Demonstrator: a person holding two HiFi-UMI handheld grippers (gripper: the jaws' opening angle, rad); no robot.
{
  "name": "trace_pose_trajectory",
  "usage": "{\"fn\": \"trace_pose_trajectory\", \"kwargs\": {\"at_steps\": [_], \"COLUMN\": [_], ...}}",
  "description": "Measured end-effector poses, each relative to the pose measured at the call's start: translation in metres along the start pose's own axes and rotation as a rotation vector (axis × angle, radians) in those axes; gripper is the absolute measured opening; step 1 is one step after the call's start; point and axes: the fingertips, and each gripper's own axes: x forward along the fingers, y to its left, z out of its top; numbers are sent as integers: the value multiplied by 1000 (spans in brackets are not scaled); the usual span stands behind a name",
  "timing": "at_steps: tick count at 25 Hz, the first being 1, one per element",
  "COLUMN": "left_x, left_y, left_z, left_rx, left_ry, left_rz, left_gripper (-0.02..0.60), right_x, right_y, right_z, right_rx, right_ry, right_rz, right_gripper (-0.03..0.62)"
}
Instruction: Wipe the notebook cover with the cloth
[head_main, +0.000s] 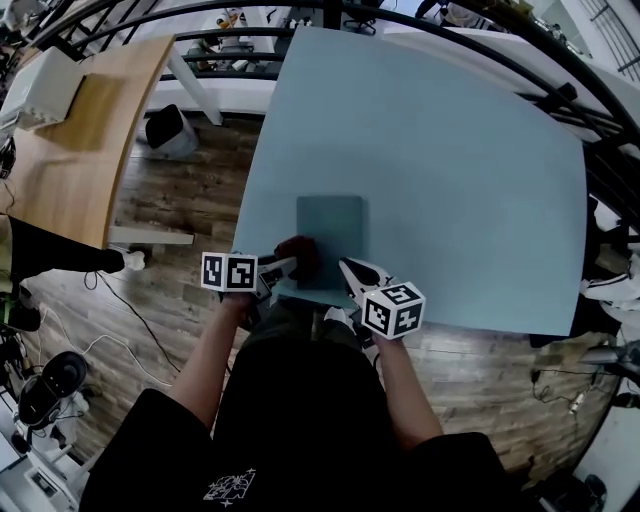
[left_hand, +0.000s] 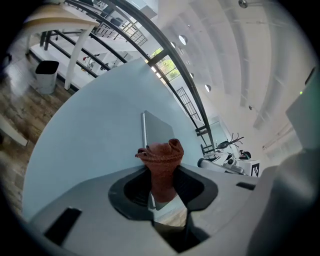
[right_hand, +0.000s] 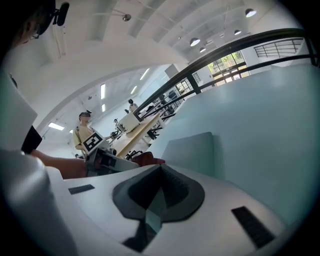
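Where the teal tabletop (head_main: 450, 180) comes closest to the person, the notebook (head_main: 335, 230) lies flat, its long axis running away from them. The brown cloth (head_main: 300, 255) sits at its near-left corner, pinched by the left hand-held gripper (head_main: 283, 268). That arm looks best placed to sweep forward. The right hand-held gripper (head_main: 347, 267), pressed together on nothing, hovers by the near-right corner.

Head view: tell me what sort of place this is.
Probably an open-plan lab or workshop. A big pale blue table stands on a wood-plank floor with loose cables, a wooden desk is beside it, and the right gripper view shows more desks under ceiling lights.
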Motion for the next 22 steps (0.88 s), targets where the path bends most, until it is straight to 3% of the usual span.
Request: {"fn": "trace_pose_trajectory", "kwargs": {"at_steps": [10,16,22], "left_x": [-27,-31,-9], "left_y": [8,-12,-40], "left_z": [-6,0,-2], "left_rx": [-36,-4,43], "left_ry": [-71,-104,-67], "left_rz": [15,-21,-61], "left_gripper": [127,127,127], "right_x": [8,-2,-26], "right_y": [12,5,-10], "right_z": [0,3,6], "right_rx": [-25,-30,-19], "right_ry": [4,-11,-39], "right_rz": [45,39,6], "right_gripper": [6,6,5]}}
